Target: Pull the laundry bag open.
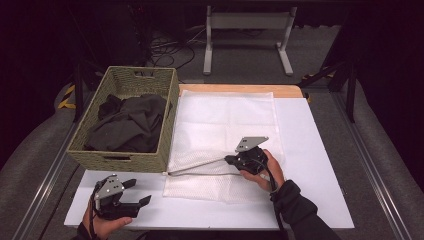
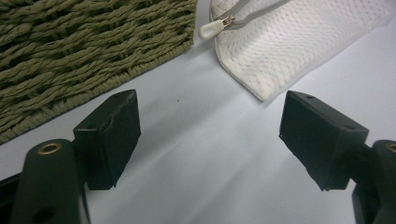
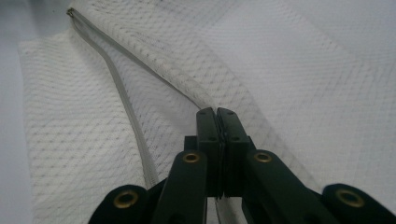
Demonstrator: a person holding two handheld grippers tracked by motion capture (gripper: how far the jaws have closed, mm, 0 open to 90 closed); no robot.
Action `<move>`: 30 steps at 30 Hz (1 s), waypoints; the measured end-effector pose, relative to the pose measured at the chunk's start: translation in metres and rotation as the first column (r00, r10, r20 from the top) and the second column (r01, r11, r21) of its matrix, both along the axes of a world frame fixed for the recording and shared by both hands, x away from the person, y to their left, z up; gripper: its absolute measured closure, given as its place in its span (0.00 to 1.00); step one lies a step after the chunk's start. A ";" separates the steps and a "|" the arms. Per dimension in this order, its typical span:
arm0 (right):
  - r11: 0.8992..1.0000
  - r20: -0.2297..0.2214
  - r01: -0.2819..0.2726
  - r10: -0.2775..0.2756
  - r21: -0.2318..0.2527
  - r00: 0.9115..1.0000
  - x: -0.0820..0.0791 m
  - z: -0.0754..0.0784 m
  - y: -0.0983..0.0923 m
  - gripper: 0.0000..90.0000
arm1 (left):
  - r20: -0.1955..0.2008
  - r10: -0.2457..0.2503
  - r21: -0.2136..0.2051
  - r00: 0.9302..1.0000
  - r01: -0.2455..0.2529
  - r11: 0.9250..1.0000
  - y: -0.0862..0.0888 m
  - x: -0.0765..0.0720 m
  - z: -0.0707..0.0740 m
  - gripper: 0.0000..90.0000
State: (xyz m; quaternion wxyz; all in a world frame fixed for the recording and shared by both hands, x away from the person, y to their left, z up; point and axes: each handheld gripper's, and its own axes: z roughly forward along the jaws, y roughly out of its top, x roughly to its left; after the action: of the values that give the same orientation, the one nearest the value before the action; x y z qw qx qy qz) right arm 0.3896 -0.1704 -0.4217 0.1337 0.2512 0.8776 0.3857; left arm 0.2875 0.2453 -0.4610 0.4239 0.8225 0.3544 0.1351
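Observation:
A white mesh laundry bag [image 1: 225, 125] lies flat on the white table, its zipper open along the near edge. My right gripper [image 1: 229, 160] is shut on the upper zipper edge [image 3: 154, 77], which is raised a little off the lower one [image 3: 126, 107]; in the right gripper view the jaws [image 3: 216, 112] meet with the mesh pinched between them. The zipper's white pull [image 2: 211, 29] rests at the bag's left corner beside the basket. My left gripper [image 1: 137, 192] hovers open over bare table at the front left, with nothing between its pads [image 2: 112, 135].
A woven green basket [image 1: 117, 160] holding dark clothes [image 1: 130, 120] stands at the left, touching the bag's left side. Bare white table [image 1: 320, 150] lies right of the bag. A wooden strip [image 1: 240, 89] runs along the back edge. A white stand [image 1: 245, 30] is on the floor behind.

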 end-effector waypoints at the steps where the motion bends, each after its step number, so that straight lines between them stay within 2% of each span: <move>1: 1.000 0.011 -0.003 0.003 0.011 1.000 -0.002 0.004 -0.001 0.99 | 0.002 -0.002 0.002 1.000 0.002 1.000 -0.001 0.000 0.000 0.23; 4: 0.999 0.003 -0.009 0.009 0.031 1.000 -0.004 0.012 -0.003 0.98 | -0.005 -0.006 -0.001 1.000 0.006 1.000 -0.003 -0.002 0.000 0.23; 5: 0.999 -0.003 -0.015 0.015 0.038 1.000 -0.005 0.014 -0.004 0.98 | 0.007 -0.012 0.008 1.000 0.012 1.000 -0.004 -0.002 0.001 0.23; 8: 1.000 -0.002 -0.014 0.014 0.027 1.000 -0.009 0.018 -0.003 0.99 | 0.004 -0.029 0.017 1.000 0.029 0.999 -0.012 -0.004 0.001 0.23; 10: 0.999 0.007 -0.019 0.019 0.027 1.000 -0.010 0.018 -0.002 0.99 | 0.005 -0.047 0.032 0.999 0.047 0.998 -0.015 -0.004 0.001 0.23; 14: 1.000 0.047 0.003 -0.004 0.022 0.999 -0.010 0.018 -0.003 0.99 | -0.003 -0.038 0.036 0.999 0.038 0.999 -0.015 -0.003 -0.001 0.23; 15: 1.000 0.063 0.013 -0.013 0.011 0.998 -0.010 0.016 -0.003 0.99 | -0.009 -0.038 0.026 0.999 0.038 0.999 -0.014 -0.003 -0.001 0.23; 18: 1.000 0.083 0.021 -0.021 -0.002 0.996 -0.008 0.013 -0.004 0.99 | 0.000 -0.037 0.034 0.999 0.037 0.999 -0.013 -0.001 0.000 0.23; 20: 0.998 0.105 0.034 -0.028 -0.059 0.994 -0.005 0.010 -0.002 0.99 | -0.011 -0.037 0.022 0.999 0.037 0.999 -0.014 -0.002 -0.001 0.23; 21: 0.997 0.104 0.033 -0.025 -0.074 0.994 -0.004 0.008 -0.001 0.99 | -0.012 -0.041 0.029 0.999 0.041 0.999 -0.014 -0.002 -0.001 0.23; 22: 0.996 0.096 0.031 -0.023 -0.082 0.995 -0.002 0.006 0.000 0.99 | -0.019 -0.048 0.031 0.999 0.049 0.998 -0.015 -0.001 -0.002 0.23; 25: 0.988 0.049 0.021 -0.014 -0.154 0.999 0.005 -0.006 0.006 0.98 | -0.018 -0.055 0.032 0.998 0.056 0.998 -0.017 -0.002 -0.002 0.23; 28: 0.979 0.039 0.032 -0.024 -0.201 0.999 0.013 -0.014 0.008 0.94 | -0.019 -0.059 0.033 0.998 0.059 0.998 -0.017 -0.002 -0.002 0.23; 30: 0.977 0.025 0.031 -0.026 -0.211 0.999 0.016 -0.018 0.008 0.91 | -0.018 -0.059 0.043 0.998 0.060 0.997 -0.016 -0.001 -0.003 0.23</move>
State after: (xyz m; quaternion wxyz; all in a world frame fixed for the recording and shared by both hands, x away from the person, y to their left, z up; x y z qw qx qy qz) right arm 0.4059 -0.1625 -0.4397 0.1747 0.2440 0.9084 0.2911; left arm 0.2865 0.2289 -0.4637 0.4066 0.8429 0.3303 0.1231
